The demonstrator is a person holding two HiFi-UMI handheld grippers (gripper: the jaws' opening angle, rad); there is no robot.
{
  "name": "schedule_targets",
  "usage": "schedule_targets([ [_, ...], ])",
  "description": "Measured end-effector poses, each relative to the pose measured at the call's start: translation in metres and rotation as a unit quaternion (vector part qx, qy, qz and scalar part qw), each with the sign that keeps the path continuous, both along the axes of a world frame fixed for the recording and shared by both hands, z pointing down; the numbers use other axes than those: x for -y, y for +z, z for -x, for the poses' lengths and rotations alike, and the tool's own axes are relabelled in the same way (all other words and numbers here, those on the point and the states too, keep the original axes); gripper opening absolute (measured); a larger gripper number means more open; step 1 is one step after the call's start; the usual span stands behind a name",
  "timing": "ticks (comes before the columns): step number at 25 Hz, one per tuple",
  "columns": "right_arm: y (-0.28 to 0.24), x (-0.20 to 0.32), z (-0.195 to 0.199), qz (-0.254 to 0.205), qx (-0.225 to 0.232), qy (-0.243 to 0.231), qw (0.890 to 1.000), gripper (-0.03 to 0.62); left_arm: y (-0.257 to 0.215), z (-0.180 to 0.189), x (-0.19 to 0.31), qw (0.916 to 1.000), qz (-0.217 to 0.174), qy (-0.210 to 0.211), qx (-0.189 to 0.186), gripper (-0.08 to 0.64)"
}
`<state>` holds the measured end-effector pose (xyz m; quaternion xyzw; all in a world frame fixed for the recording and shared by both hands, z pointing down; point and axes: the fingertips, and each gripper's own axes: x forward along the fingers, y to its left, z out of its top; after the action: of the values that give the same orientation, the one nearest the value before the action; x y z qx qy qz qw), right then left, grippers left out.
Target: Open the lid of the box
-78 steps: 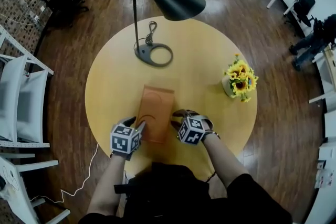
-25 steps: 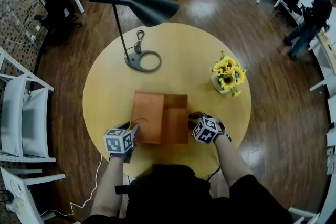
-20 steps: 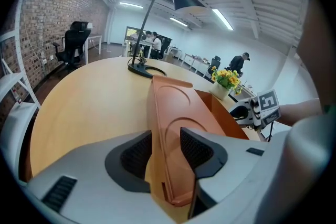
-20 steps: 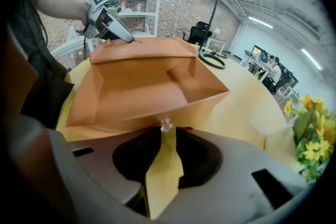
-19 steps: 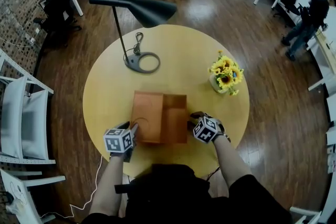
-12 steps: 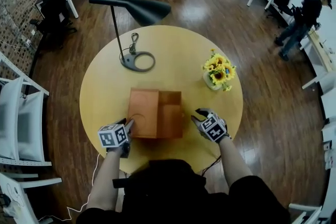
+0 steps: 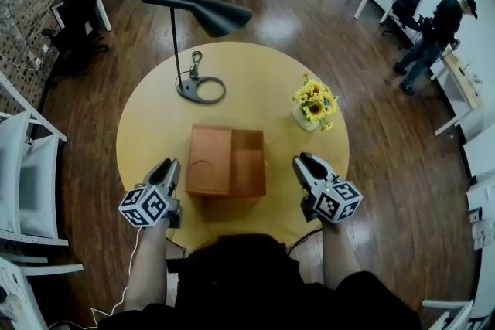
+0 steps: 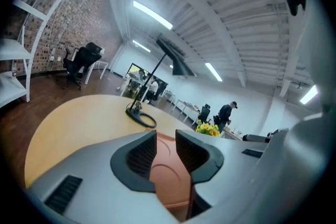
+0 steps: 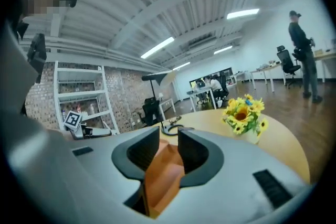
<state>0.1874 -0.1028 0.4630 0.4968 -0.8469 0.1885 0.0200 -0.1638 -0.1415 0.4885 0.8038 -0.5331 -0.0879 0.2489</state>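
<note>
My left gripper (image 7: 170, 166) and right gripper (image 7: 302, 161) flank the open box (image 7: 226, 162), jaws apart but just narrowed, apparently gripping nothing.

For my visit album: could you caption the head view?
Orange box open, lid folded left, on a round yellow table beside a black lamp and sunflowers.

Black top (image 7: 240, 278), bare forearms (image 7: 147, 263)

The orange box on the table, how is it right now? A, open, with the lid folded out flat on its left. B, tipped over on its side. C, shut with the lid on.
A: the head view shows the lid lying flat beside the open box on the table.
</note>
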Motion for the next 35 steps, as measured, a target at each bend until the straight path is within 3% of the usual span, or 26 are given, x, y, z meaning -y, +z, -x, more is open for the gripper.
schedule_targets([
  [3,-0.027,-0.011,-0.015,-0.037,0.035,0.038,0.998,0.114,-0.042,0.014,-0.018,0.9977,-0.060,0.005,-0.032,0.104],
  [5,-0.039,-0.018,-0.022,-0.056,0.048,0.057,0.996,0.080,-0.063,0.019,-0.034,0.9943,-0.095,0.021,-0.045,0.078],
  [7,-0.046,-0.026,-0.026,-0.068,0.056,0.071,0.994,0.076,-0.076,0.024,-0.049,0.9917,-0.120,0.029,-0.037,0.064],
  [9,-0.050,-0.034,-0.029,-0.076,0.068,0.078,0.992,0.014,-0.082,0.031,-0.064,0.9899,-0.138,0.022,-0.023,0.060],
  [13,-0.047,-0.042,-0.017,-0.077,0.075,0.059,0.992,0.005,-0.089,0.040,-0.087,0.9855,-0.169,-0.003,-0.017,0.038],
  [20,-0.062,-0.051,-0.013,-0.110,0.052,0.078,0.989,0.003,-0.088,0.029,-0.104,0.9849,-0.172,0.000,-0.017,0.015],
  [35,-0.060,-0.050,0.001,-0.106,0.052,0.062,0.991,0.002,-0.081,0.030,-0.104,0.9854,-0.170,-0.001,0.004,0.014],
])
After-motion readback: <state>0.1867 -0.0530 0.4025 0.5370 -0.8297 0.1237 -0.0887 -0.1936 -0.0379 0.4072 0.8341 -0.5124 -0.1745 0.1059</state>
